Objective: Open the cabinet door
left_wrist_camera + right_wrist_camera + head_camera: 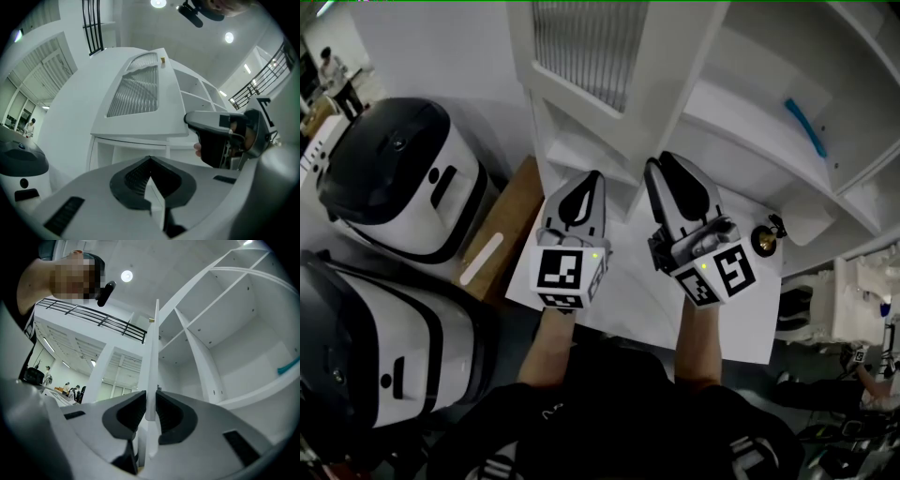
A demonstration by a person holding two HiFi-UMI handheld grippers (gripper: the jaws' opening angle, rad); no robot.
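Note:
The white cabinet door [675,84] with its ribbed glass pane [591,47] stands swung out from the white shelving [750,112]. In the right gripper view the door's thin edge [152,357] runs up between the jaws. My right gripper [150,404] is shut on it, both pads against the panel. The left gripper view shows the same door [136,93], its brass knob [162,60] at the top, and the right gripper [192,122] at its lower corner. My left gripper [595,176] hangs beside the right one [661,161] below the door, jaws together on nothing.
Two black-and-white rice cookers [394,178] [366,356] stand at the left beside a wooden board [502,234]. A white panel [741,319] with a brass knob [764,239] lies under my hands. A blue object [806,127] rests on a shelf.

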